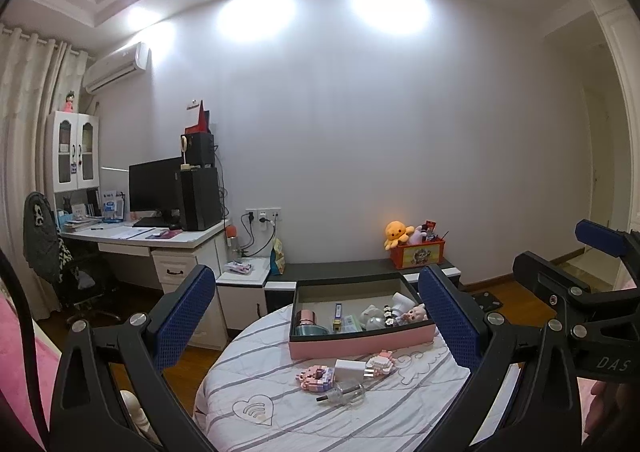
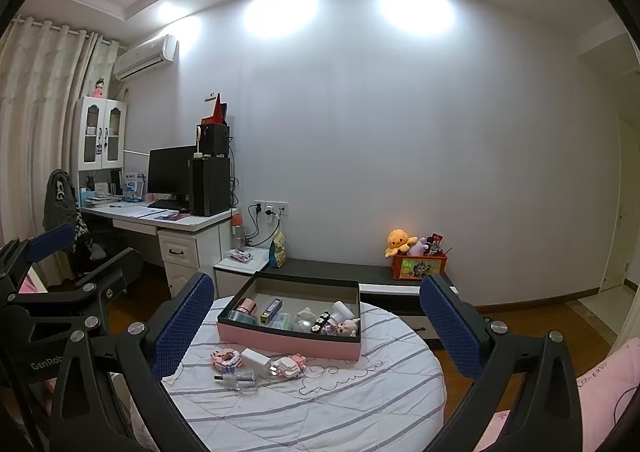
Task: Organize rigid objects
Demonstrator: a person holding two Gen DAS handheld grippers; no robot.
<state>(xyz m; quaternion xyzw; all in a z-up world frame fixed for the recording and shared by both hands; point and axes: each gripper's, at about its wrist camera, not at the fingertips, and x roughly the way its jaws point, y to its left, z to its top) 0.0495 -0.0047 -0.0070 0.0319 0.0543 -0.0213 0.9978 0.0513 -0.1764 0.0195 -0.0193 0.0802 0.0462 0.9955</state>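
A pink box with a dark rim sits on the round table's striped cloth and holds several small items. In front of it lie a pink brick figure, a white charger, a second pink-white brick figure and a clear glass bottle. My left gripper and right gripper are both open and empty, held above and short of the table. The right gripper shows in the left view, the left in the right view.
A low dark bench stands behind the table with a red toy box and an orange plush. A desk with monitor and computer tower is at the left. Pink bedding lies at the right.
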